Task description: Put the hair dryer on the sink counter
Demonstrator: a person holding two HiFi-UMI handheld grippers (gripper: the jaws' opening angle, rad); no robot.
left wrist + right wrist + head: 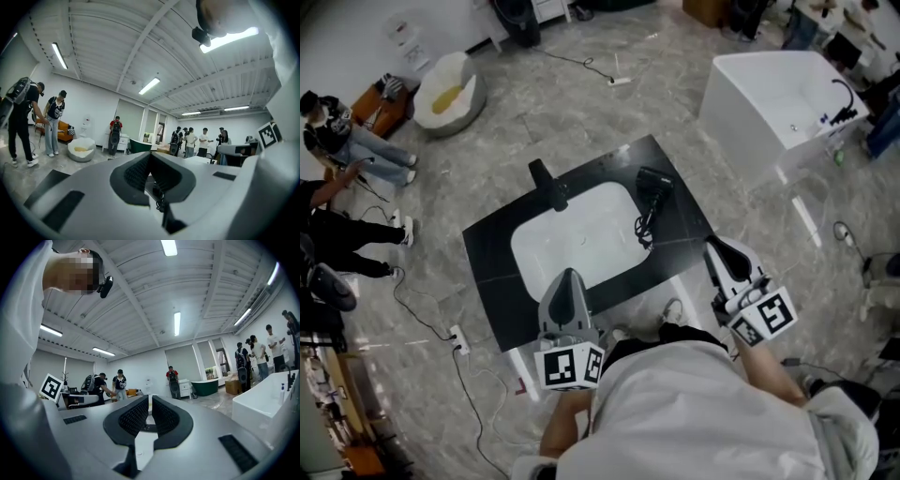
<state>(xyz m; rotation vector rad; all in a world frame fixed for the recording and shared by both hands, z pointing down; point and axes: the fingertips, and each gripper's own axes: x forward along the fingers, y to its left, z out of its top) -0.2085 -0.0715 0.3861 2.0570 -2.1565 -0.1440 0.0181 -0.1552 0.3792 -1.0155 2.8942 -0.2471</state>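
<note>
Placement looks finished in the head view: a black plastic hair dryer (pixel 654 186) lies on the glossy black rectangular sink counter (pixel 492 272), at 2 o'clock from the white rounded basin (pixel 572 239). Its black cord (pixel 644 228) trails toward 6 o'clock beside the basin's rim. A black faucet (pixel 549 186) stands at 11 o'clock of the basin. The grey left gripper (pixel 570 278) hangs at 6 o'clock, above the counter's near edge. The grey right gripper (pixel 715 247) hangs at 4 o'clock, off the counter's corner. Both are well apart from the hair dryer and close to the person's white-shirted torso (pixel 675 412). A white freestanding bathtub (pixel 769 103) stands on the grey marble floor (pixel 609 112) at 1 o'clock.

In the left gripper view, the left gripper (pixel 150 153) points level across the room. Its ribbed black pads are pressed together with nothing between them, and bystanders stand along the far wall.

In the right gripper view, the right gripper (pixel 149 399) also points level, its pads closed tip to tip and empty. The bathtub's white rim shows at 4 o'clock.

With the hair dryer resting on the sink counter and neither gripper carrying anything, the task appears done. At most, the cord could be tidied.
</note>
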